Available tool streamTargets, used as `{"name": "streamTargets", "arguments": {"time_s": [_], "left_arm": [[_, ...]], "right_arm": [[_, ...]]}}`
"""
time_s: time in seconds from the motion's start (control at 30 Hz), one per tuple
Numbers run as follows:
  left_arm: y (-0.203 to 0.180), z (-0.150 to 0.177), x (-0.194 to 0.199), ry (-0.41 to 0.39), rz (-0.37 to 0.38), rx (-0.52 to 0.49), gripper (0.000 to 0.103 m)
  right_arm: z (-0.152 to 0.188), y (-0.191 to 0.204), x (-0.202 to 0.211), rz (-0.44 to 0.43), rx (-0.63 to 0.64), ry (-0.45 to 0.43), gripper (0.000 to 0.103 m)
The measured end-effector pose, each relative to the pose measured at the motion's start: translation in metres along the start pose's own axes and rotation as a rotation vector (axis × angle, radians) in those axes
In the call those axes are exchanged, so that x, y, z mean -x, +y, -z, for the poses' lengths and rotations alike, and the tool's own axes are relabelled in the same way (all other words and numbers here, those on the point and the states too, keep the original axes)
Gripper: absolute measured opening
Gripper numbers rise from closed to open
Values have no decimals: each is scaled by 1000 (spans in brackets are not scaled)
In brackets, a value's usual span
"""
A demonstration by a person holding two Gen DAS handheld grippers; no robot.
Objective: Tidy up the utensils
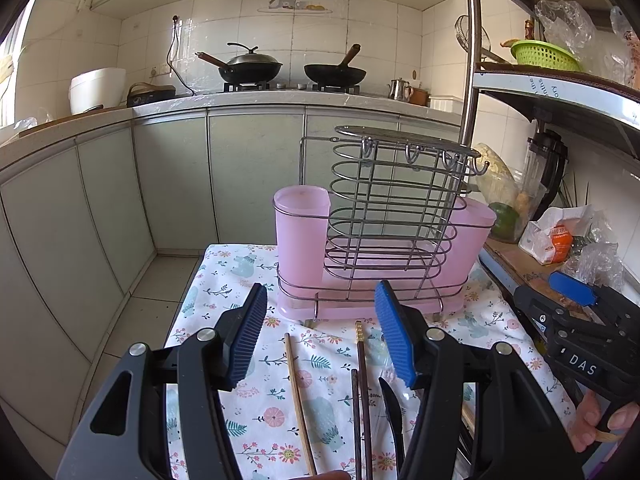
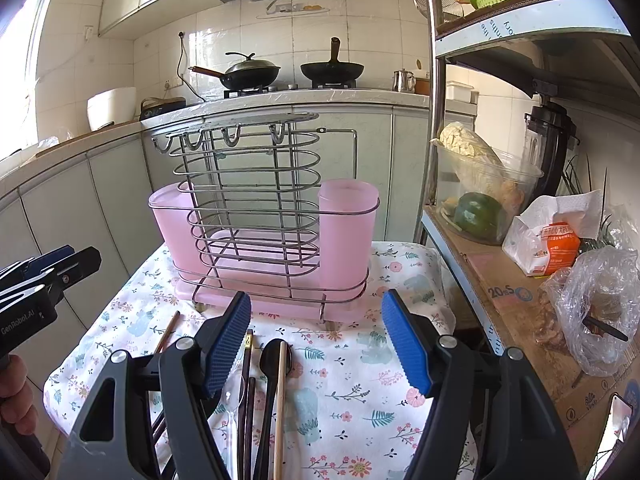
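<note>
Chopsticks point(image 1: 363, 384) and a black spoon point(image 2: 271, 364) lie on the floral cloth point(image 2: 360, 400) toward its near edge; the pink wire-framed utensil holder point(image 1: 380, 248) stands at the far edge. Left gripper point(image 1: 320, 328) and right gripper point(image 2: 316, 340) hover above the cloth, jaws wide, empty.

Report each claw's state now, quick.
Left claw: open, holding nothing, above the chopsticks.
Right claw: open, holding nothing, above the black spoon.
</note>
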State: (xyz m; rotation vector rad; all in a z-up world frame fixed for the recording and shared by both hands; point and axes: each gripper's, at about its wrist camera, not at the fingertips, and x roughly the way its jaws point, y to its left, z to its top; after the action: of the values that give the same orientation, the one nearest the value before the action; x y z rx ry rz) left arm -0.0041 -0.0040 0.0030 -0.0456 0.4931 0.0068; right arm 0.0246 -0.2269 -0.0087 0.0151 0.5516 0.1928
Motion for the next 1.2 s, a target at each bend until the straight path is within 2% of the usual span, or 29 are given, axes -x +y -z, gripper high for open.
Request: {"name": "streamTargets", "arguments": {"time_s": [1.2], "left_arm": [[4,-1,-3,16,9,7,57]], "right_arm": [[0,2,-2,3,4,11,67]]}}
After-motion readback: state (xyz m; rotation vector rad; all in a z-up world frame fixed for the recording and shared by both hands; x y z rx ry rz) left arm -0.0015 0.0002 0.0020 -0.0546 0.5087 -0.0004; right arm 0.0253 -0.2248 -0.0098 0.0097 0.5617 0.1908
